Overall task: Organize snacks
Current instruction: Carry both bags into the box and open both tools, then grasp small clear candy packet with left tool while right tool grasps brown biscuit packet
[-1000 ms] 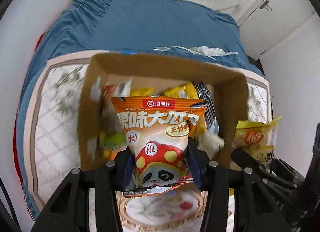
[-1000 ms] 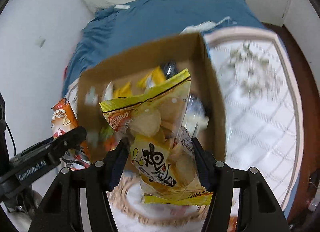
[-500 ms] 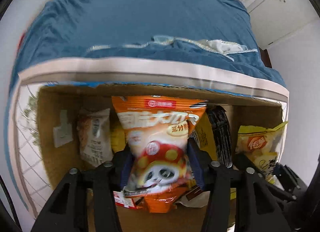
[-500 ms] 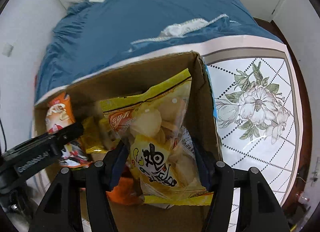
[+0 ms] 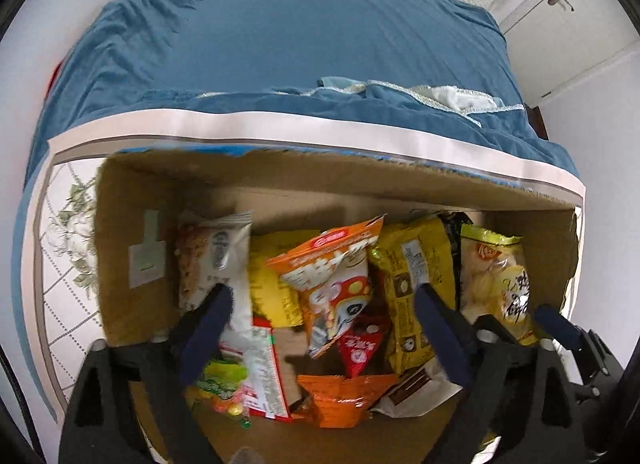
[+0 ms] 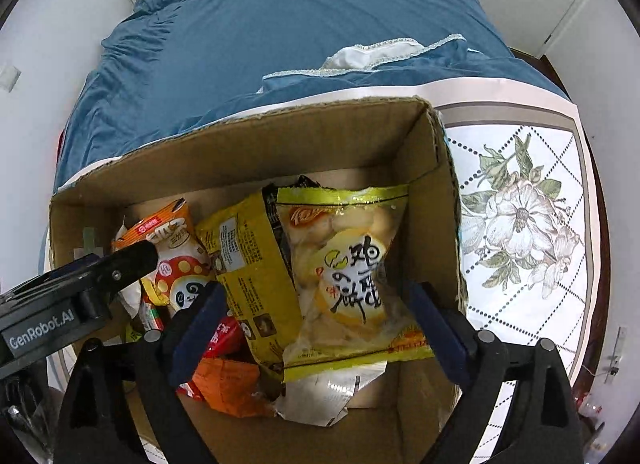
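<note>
An open cardboard box (image 5: 280,180) (image 6: 248,148) holds several snack bags. My left gripper (image 5: 324,308) is open above it; the orange panda bag (image 5: 336,284) (image 6: 176,260) lies loose between the spread fingers, tilted among other bags. My right gripper (image 6: 316,304) is open too; the yellow chip bag (image 6: 352,268) (image 5: 496,280) rests free at the box's right side, between the fingers. The left gripper's finger (image 6: 100,268) shows at the left of the right wrist view. The right gripper's finger (image 5: 556,320) shows at the right of the left wrist view.
The box sits on a floral-patterned mat (image 6: 520,224) on a bed with a blue sheet (image 5: 304,36). Other bags in the box: a white one (image 5: 216,260), a yellow one (image 5: 416,276), orange ones (image 5: 344,396). White walls and cupboard doors (image 5: 560,4) behind.
Both grippers have moved forward over the box and opened. The orange panda bag and the yellow chip bag have dropped from the fingers into the box.
</note>
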Motion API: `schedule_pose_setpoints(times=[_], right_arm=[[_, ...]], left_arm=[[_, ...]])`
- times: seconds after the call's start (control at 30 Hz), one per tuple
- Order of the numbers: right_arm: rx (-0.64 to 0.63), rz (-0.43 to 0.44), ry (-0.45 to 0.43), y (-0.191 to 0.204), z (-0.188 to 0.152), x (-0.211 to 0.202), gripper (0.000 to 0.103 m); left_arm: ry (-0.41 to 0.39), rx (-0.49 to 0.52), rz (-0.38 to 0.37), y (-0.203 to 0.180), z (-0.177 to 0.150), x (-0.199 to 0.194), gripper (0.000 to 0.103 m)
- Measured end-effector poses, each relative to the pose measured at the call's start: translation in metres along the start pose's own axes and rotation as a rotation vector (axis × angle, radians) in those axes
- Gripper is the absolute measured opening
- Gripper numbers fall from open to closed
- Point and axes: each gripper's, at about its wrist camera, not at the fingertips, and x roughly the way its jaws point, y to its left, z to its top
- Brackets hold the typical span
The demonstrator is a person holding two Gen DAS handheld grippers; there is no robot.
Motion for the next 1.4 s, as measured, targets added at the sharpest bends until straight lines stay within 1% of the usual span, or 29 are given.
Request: schedule_pose_setpoints(times=[0.13, 0.27, 0.4, 0.47, 0.5, 0.6, 0.73, 0.8, 0.93, 1.13, 1.4], right_arm=[[-0.001, 0.012, -0.034, 0.002, -0.018, -0.016, 0.098], [-0.019, 0.006, -0.058, 0.007, -0.034, -0.030, 0.098], [-0.048, -0.004, -0.105, 0.014, -0.053, -0.050, 0.098], [-0.063, -0.011, -0.131, 0.018, -0.061, -0.059, 0.099], [-0.067, -0.022, -0.154, 0.019, -0.067, -0.065, 0.099], [-0.080, -0.032, -0.184, 0.018, -0.078, -0.077, 0.099], [-0.082, -0.027, -0.212, 0.018, -0.096, -0.093, 0.099], [-0.090, -0.033, -0.230, 0.020, -0.103, -0.101, 0.099], [-0.099, -0.026, -0.260, 0.023, -0.121, -0.121, 0.099], [-0.113, -0.014, -0.294, 0.028, -0.144, -0.147, 0.099], [-0.113, 0.008, -0.298, 0.024, -0.181, -0.167, 0.099]], left_arm=[[-0.090, 0.023, 0.025, 0.003, -0.020, -0.018, 0.100], [-0.125, 0.040, 0.030, 0.003, -0.038, -0.033, 0.100], [-0.189, 0.053, 0.049, 0.002, -0.058, -0.058, 0.100], [-0.224, 0.041, 0.033, 0.003, -0.068, -0.072, 0.100], [-0.243, 0.039, 0.033, 0.004, -0.074, -0.080, 0.100], [-0.289, 0.036, 0.039, 0.005, -0.088, -0.097, 0.100], [-0.331, 0.032, 0.054, 0.005, -0.108, -0.117, 0.100], [-0.357, 0.040, 0.073, 0.003, -0.120, -0.126, 0.100], [-0.386, 0.051, 0.100, 0.002, -0.139, -0.139, 0.100], [-0.411, 0.046, 0.098, 0.001, -0.162, -0.159, 0.100], [-0.420, 0.035, 0.103, 0.001, -0.200, -0.177, 0.100]])
